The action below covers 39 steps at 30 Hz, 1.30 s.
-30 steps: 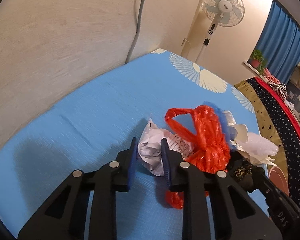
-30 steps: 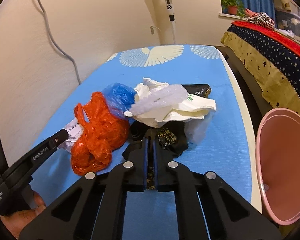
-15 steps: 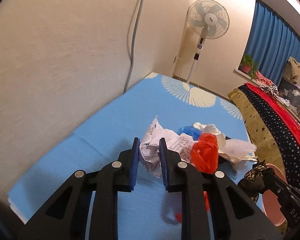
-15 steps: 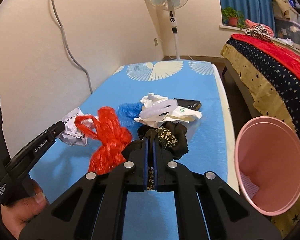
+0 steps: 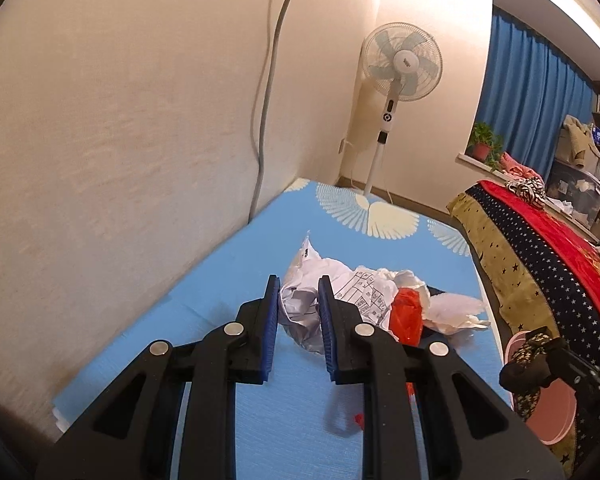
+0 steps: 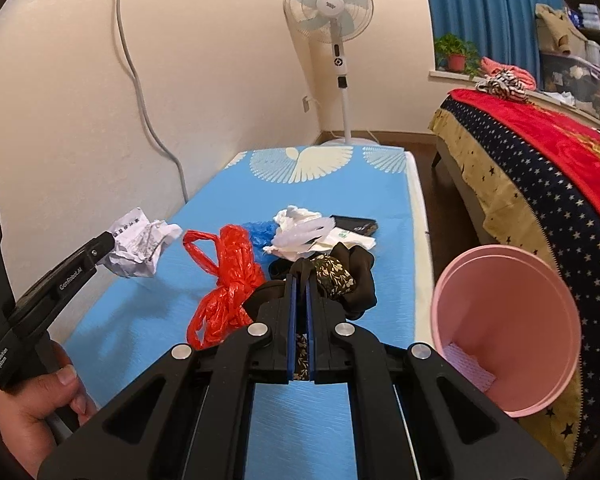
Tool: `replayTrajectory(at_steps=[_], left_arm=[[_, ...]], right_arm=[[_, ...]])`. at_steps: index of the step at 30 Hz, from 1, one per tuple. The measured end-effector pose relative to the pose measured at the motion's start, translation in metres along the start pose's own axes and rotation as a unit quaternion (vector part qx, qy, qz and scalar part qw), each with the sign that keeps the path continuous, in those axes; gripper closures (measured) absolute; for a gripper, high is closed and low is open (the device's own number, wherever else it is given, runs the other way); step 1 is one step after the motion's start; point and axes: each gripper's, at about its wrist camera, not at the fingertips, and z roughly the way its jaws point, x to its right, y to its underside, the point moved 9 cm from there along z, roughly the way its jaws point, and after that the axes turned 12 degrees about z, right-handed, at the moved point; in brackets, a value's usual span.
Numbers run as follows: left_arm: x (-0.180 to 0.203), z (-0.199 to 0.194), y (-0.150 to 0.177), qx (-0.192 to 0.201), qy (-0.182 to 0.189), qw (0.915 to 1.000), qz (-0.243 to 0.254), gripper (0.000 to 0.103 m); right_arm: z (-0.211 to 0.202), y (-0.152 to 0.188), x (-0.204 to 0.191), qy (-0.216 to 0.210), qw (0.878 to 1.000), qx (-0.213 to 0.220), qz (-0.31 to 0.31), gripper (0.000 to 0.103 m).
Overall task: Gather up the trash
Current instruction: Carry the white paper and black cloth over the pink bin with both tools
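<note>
We have the crumpled paper [image 5: 300, 304] clamped between the blue pads of the left hand-held gripper [image 5: 298, 312], lifted clear of the blue bench [image 6: 340, 208]. It looks light and springy; we judge a pinch across its bulk will hold, since a loose edge could tear or slip out. The right hand-held gripper [image 6: 301, 300] is closed tight on a dark floral wrapper [image 6: 334, 278], which hangs limp from the jaws and should be soft and weightless to carry.

Still lying on the bench are the red plastic bag [image 6: 224, 280], a blue plastic scrap [image 6: 260, 232], the white crumpled bags [image 6: 304, 232] and a flat black packet [image 6: 356, 225]. The thin film will be slippery, so we would take the red bag by its bunched, knotted middle.

The pink bin [image 6: 508, 320] stands just off the bench's right edge, mouth tilted toward us, beside the star-patterned bed cover [image 6: 532, 168].
</note>
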Motion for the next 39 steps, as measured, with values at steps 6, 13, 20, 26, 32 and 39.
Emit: replayTrajectory(at_steps=[6,13,20,26,32,39], left_arm=[[0.005,-0.019,-0.018,0.035,-0.005,0.9993,0.014,0.084],[0.026,-0.028,-0.028,0.050,0.018,0.9980,0.034,0.084],[0.051,-0.020,-0.019,0.033,0.053,0.9968,0.049,0.084],[0.077,-0.015,-0.012,0.027,0.078,0.9942,0.069,0.084],[0.100,-0.009,-0.005,0.017,0.097,0.9916,0.084,0.084],[0.124,-0.005,-0.001,0.013,0.114,0.9883,0.100,0.084]], right_arm=[[-0.012,-0.007,0.005,0.009,1.000,0.013,-0.004,0.099],[-0.021,-0.016,0.018,0.019,0.999,0.028,0.002,0.099],[-0.026,-0.023,0.036,0.034,0.999,0.035,0.009,0.099],[-0.030,-0.028,0.048,0.045,0.998,0.040,0.017,0.099],[-0.035,-0.033,0.062,0.058,0.997,0.047,0.024,0.099],[-0.041,-0.042,0.084,0.077,0.995,0.056,0.033,0.099]])
